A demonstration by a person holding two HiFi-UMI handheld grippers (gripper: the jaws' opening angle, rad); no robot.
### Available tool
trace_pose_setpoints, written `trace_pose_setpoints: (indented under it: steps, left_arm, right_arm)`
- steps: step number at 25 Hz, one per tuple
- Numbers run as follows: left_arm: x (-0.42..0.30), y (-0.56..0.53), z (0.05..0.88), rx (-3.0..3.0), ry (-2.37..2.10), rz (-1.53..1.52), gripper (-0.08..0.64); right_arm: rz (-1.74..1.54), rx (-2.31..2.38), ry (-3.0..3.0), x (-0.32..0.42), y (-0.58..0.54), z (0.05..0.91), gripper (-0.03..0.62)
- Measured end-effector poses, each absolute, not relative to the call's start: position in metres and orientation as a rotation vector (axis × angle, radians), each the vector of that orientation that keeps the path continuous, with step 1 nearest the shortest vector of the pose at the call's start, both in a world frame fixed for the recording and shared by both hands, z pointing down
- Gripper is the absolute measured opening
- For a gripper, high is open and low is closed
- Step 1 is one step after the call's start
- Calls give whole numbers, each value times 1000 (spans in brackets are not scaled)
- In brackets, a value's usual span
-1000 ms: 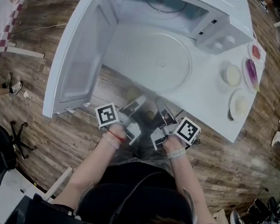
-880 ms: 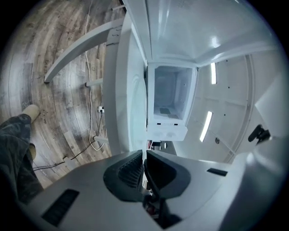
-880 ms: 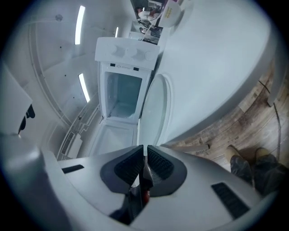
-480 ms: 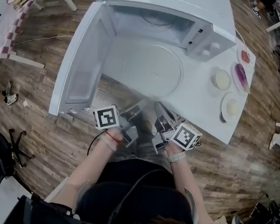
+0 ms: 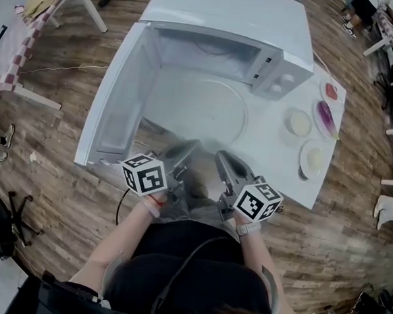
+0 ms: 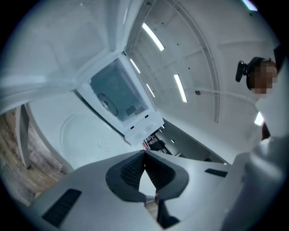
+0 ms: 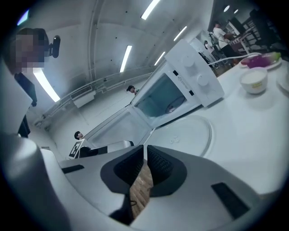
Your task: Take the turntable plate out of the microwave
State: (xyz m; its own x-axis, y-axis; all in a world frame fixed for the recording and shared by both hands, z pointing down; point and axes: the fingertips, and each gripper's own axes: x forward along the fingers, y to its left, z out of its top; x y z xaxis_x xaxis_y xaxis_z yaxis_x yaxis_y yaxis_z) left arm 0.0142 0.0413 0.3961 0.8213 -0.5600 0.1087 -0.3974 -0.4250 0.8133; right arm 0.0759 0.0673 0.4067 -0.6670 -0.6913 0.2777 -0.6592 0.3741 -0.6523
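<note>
Looking down on a white table (image 5: 271, 159) carrying a white microwave (image 5: 228, 13), its door (image 5: 116, 106) hanging open to the left. Finding the clear turntable plate (image 5: 193, 109) lying flat on the table just in front of the open cavity, outside the microwave. Holding the left gripper (image 6: 144, 154) at the table's near edge, jaws pressing tip to tip on nothing. Keeping the right gripper (image 7: 145, 148) beside it, jaws drawn together to a hairline, also gripping nothing. Passing over small dishes (image 5: 299, 122) sitting right of the plate.
</note>
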Motion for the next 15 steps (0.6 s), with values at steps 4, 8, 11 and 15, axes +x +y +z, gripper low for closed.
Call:
trace_pose_setpoints:
  steps: [4,8,11,15]
  left_arm:
    - [1,26,382,2141,-821,-231,11]
    - [-11,20,374,2240,-950,-189,12]
    - [-18,18,367,2322,-1045,-159,12]
    - [-23,15,358,2384,-1087,-153,11]
  right_arm:
    - [-1084,-1312,2610,78,60,395,43]
    - [-956,-1367,2633,80,53,382,43]
    - [-840,-1415,2682,81,52,374,43]
    - [-751,-1455,2698,82,49,368,43]
